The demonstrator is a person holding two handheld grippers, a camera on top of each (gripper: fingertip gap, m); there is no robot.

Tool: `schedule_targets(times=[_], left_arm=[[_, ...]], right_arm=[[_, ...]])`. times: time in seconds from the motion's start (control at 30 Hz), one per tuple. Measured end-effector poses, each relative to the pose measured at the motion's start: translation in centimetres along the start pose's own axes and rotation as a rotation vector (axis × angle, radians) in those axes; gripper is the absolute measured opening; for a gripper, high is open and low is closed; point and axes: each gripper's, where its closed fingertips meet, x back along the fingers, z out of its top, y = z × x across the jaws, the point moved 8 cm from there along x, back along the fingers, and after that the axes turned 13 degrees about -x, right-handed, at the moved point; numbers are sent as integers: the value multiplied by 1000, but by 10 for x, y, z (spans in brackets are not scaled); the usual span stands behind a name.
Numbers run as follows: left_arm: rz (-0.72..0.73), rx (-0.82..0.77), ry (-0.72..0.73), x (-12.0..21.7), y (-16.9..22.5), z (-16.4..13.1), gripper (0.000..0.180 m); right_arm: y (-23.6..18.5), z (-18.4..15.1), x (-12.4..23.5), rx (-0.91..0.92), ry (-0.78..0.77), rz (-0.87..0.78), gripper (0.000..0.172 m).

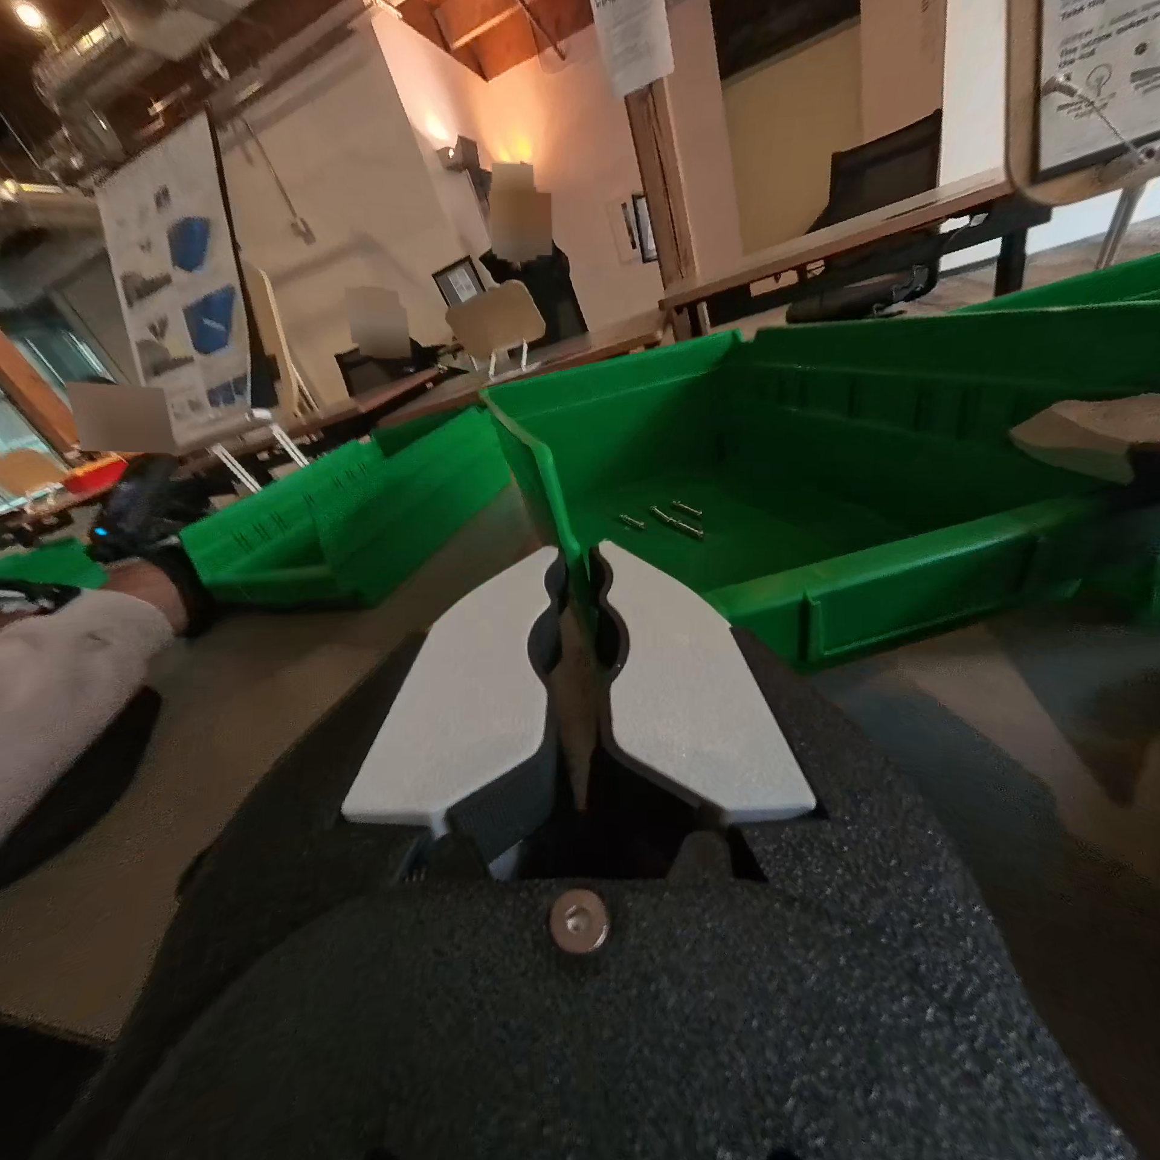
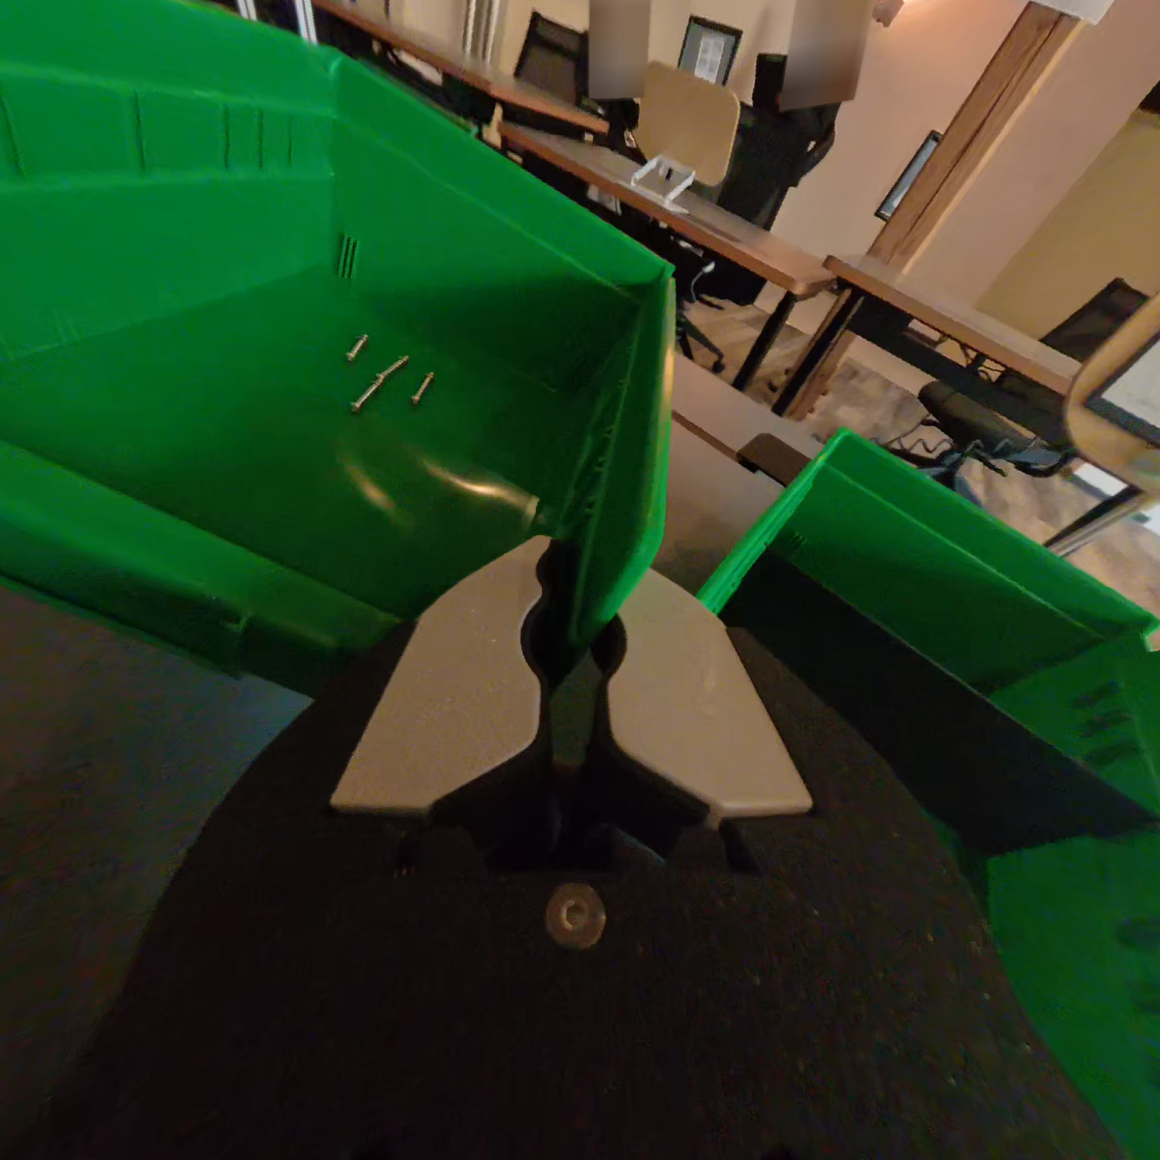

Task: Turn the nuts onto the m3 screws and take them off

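The left gripper (image 1: 580,584) has its fingers (image 1: 502,634) drawn nearly together on the left side wall of a green bin (image 1: 879,565), the thin plastic wall standing in the narrow slot between the two dark pads. The right gripper (image 2: 580,602) is likewise closed onto the same bin's right side wall (image 2: 628,471), with the wall's front end wedged between its fingers (image 2: 678,659); in the left wrist view this gripper shows at the far right of the bin (image 1: 1079,445). The bin sits tilted in both views, its open front toward the cameras.

On the bin's floor, toward the back and nearer its left wall, lie the m3 screws (image 1: 665,520), a small cluster of slim metal pieces close together, also seen in the right wrist view (image 2: 383,376). Whether nuts sit on them is too small to tell.

A second green bin (image 1: 351,527) rests on the counter (image 1: 301,690) to the left of the held one, and a third green bin (image 2: 941,596) lies to its right. A person's sleeved arm (image 1: 69,659) rests at the counter's left edge.
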Motion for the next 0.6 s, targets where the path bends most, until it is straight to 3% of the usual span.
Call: schedule_targets(times=[0.37,0.6], left_arm=[[-91,146,-20,-24,3,-47,5],[-116,215,-43,-39,-2,-58,5]], right_arm=[[-13,-17,-2,172,-27,-91,10],[-19,-21,0,151,-26,-63,21]])
